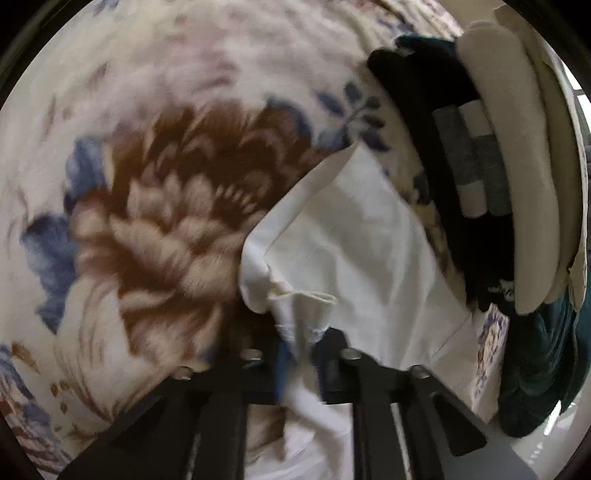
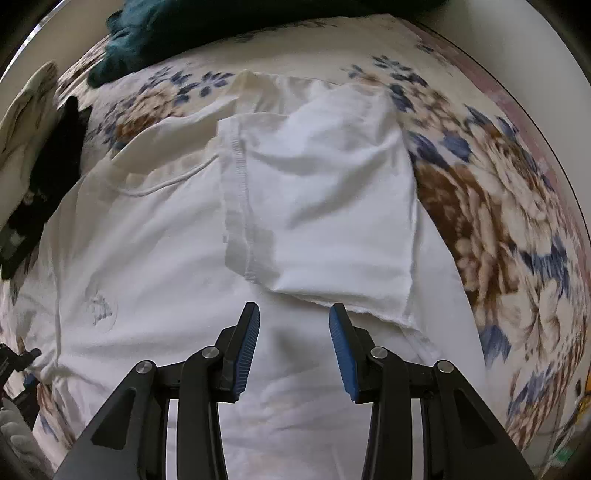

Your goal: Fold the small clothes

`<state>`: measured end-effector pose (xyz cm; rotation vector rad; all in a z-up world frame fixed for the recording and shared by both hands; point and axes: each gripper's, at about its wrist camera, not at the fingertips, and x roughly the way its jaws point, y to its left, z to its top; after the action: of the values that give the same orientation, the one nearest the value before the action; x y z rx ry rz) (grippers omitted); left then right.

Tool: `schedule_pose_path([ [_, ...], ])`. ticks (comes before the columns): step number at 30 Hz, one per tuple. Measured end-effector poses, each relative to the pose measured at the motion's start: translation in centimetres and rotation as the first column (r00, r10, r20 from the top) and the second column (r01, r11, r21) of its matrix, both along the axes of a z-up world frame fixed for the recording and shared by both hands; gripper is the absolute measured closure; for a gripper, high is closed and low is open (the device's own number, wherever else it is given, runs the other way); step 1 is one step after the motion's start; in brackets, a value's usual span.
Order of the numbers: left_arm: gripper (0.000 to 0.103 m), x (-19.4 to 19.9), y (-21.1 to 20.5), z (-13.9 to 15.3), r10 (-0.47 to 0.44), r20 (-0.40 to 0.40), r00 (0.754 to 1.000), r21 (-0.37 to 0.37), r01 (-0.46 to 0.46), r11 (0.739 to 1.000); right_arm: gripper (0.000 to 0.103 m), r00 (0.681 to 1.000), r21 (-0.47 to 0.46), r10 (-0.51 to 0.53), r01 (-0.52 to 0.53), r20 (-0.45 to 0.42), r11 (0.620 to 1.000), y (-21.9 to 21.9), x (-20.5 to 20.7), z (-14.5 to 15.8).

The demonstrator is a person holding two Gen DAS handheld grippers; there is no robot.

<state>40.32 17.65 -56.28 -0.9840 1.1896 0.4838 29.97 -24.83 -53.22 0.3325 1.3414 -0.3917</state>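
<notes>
A white T-shirt lies spread on a floral blanket, its sleeve folded inward over the body. My right gripper hovers open just above the shirt's middle, blue pads apart with nothing between them. In the left wrist view, a corner of the white shirt is bunched between the fingers of my left gripper, which is shut on it. The left gripper also shows at the far left edge of the right wrist view, at the shirt's side.
The floral blanket covers the whole surface. A stack of folded clothes, black, grey-striped and cream, sits at its edge. A teal garment lies beyond the shirt. A gloved hand shows at the lower left.
</notes>
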Motion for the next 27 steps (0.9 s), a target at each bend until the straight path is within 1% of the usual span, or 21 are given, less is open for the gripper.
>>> schedule_pose_path([
  [1, 0.098, 0.1, -1.5, 0.9, -0.011, 0.017, 1.000, 0.027, 0.010, 1.000, 0.061, 1.000, 0.002, -0.013, 0.013, -0.002, 1.000, -0.2, -0.1, 0.0],
  [3, 0.099, 1.5, -3.0, 2.9, -0.095, 0.067, 0.993, 0.136, 0.086, 0.987, 0.061, 0.999, 0.005, -0.033, 0.033, -0.001, 0.999, -0.8, -0.4, 0.2],
  [4, 0.099, 2.3, -4.8, 4.5, -0.199, 0.105, 0.974, 0.229, 0.171, 0.958, 0.061, 0.999, 0.002, -0.039, 0.039, -0.002, 0.999, -1.0, -0.5, 0.3],
  [5, 0.099, 2.5, -6.5, 5.6, -0.279, 0.116, 0.953, 0.300, 0.235, 0.925, 0.061, 0.999, -0.005, -0.043, 0.043, -0.003, 0.999, -1.3, -0.6, 0.4],
  [6, 0.099, 2.9, -9.0, 6.8, -0.397, 0.120, 0.910, 0.389, 0.325, 0.862, 0.061, 0.999, -0.009, -0.047, 0.047, -0.003, 0.999, -1.6, -0.7, 0.5],
  [7, 0.099, 3.3, -11.0, 7.5, -0.480, 0.116, 0.869, 0.436, 0.390, 0.811, 0.061, 0.999, -0.012, -0.052, 0.052, -0.001, 0.999, -1.8, -0.8, 0.6],
  [8, 0.099, 3.5, -13.7, 7.9, -0.580, 0.106, 0.808, 0.477, 0.470, 0.743, 0.061, 0.998, -0.016, -0.057, 0.057, -0.002, 0.998, -2.2, -1.0, 0.7],
  [9, 0.099, 3.6, -15.9, 7.9, -0.646, 0.090, 0.758, 0.493, 0.530, 0.690, 0.061, 0.998, -0.017, -0.064, 0.064, -0.004, 0.998, -2.5, -1.1, 0.8],
  [10, 0.099, 3.7, -18.6, 7.5, -0.716, 0.063, 0.695, 0.502, 0.598, 0.624, 0.061, 0.998, -0.013, -0.066, 0.066, -0.006, 0.998, -2.9, -1.2, 0.9],
  [11, 0.099, 3.5, -20.5, 6.9, -0.761, 0.043, 0.647, 0.504, 0.644, 0.576, 0.061, 0.998, -0.015, -0.069, 0.069, -0.008, 0.997, -3.2, -1.4, 0.9],
  [13, 0.099, 2.9, -24.1, 4.7, -0.827, -0.009, 0.562, 0.489, 0.724, 0.486, 0.061, 0.997, -0.022, -0.076, 0.076, -0.011, 0.997, -3.8, -1.8, 1.1],
  [16, 0.096, 2.2, -26.2, 1.5, -0.863, -0.079, 0.499, 0.447, 0.792, 0.417, 0.061, 0.997, -0.005, -0.076, 0.076, -0.025, 0.997, -4.6, -2.3, 1.1],
  [17, 0.095, 2.0, -27.0, 1.2, -0.869, -0.091, 0.487, 0.427, 0.807, 0.408, 0.061, 0.997, 0.004, -0.076, 0.076, -0.025, 0.997, -4.9, -2.4, 1.1],
  [18, 0.095, 1.9, -27.1, 0.7, -0.870, -0.097, 0.483, 0.400, 0.819, 0.411, 0.061, 0.997, 0.012, -0.071, 0.071, -0.024, 0.997, -5.0, -2.5, 1.2],
  [19, 0.093, 1.4, -28.0, 0.9, -0.869, -0.085, 0.488, 0.377, 0.823, 0.425, 0.061, 0.998, 0.022, -0.062, 0.062, -0.022, 0.998, -5.1, -2.5, 1.2],
  [20, 0.081, 1.2, -27.8, 1.3, -0.866, -0.053, 0.497, 0.344, 0.823, 0.452, 0.061, 0.999, 0.032, -0.050, 0.051, -0.020, 0.998, -5.0, -2.5, 1.3],
  [21, 0.058, 1.0, -27.2, 1.7, -0.858, -0.018, 0.513, 0.299, 0.822, 0.485, 0.061, 0.999, 0.047, -0.033, 0.034, -0.017, 0.998, -5.0, -2.4, 1.4],
  [22, 0.043, 0.9, -26.4, 2.3, -0.846, 0.013, 0.533, 0.269, 0.813, 0.517, 0.061, 1.000, 0.062, -0.018, 0.019, -0.014, 0.998, -4.8, -2.4, 1.5],
  [23, 0.016, 0.7, -26.5, 3.0, -0.834, 0.032, 0.551, 0.258, 0.802, 0.539, 0.061, 1.000, 0.073, -0.003, 0.004, -0.013, 0.997, -4.6, -2.3, 1.6],
  [24, 0.010, 0.7, -26.0, 3.7, -0.822, 0.046, 0.568, 0.258, 0.788, 0.559, 0.061, 1.000, 0.091, 0.009, -0.008, -0.009, 0.996, -4.4, -2.1, 1.9],
  [27, 0.010, 0.2, -24.0, 6.1, -0.775, 0.061, 0.629, 0.293, 0.731, 0.617, 0.055, 0.999, 0.196, 0.048, -0.051, 0.019, 0.979, -3.4, -1.0, 2.5],
])
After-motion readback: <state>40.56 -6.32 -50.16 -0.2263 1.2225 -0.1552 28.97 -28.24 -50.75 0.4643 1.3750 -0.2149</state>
